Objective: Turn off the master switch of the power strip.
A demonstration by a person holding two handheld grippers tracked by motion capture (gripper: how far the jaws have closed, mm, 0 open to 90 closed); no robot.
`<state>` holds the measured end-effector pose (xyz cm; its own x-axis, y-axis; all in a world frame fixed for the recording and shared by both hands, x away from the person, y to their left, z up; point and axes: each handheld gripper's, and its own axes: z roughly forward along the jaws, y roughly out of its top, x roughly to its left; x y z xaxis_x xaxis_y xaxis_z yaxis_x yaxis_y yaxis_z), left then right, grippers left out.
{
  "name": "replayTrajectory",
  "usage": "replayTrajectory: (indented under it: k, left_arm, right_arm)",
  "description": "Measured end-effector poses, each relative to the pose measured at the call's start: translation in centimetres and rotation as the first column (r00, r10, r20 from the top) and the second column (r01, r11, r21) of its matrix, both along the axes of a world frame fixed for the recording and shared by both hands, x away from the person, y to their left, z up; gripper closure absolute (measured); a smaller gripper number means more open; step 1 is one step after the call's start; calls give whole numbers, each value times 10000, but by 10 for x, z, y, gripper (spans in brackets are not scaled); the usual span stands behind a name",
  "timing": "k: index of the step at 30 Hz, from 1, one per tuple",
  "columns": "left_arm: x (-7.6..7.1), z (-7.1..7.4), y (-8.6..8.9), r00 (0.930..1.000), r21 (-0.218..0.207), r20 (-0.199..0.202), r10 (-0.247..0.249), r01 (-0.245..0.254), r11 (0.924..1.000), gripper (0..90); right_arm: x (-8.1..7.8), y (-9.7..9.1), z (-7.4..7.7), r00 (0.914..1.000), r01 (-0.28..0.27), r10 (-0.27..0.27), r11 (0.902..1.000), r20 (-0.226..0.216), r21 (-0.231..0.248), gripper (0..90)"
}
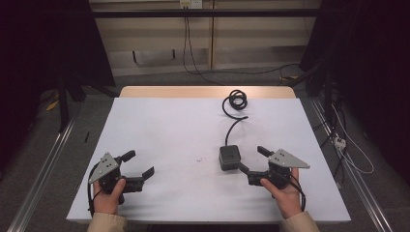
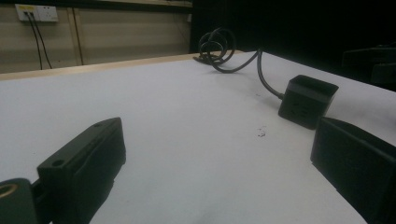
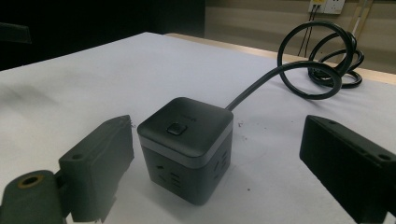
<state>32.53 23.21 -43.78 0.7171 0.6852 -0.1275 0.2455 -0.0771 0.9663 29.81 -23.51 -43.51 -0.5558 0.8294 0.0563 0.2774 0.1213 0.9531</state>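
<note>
White table [image 1: 169, 130], one socket cube [image 1: 229, 157]

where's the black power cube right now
In the high view the black power cube sits on the white table, right of centre, just ahead of the open right tool, with its coiled cable trailing toward the far edge.
</note>
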Motion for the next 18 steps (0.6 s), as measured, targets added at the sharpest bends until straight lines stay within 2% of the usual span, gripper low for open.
replayTrajectory:
  k: [18]
  left_arm:
    - [0,0,0,10000,52,-30,35,-35,10000,28]
  right_arm:
    - [6,8,2,9999,-109,109,9999,1,-11,104]
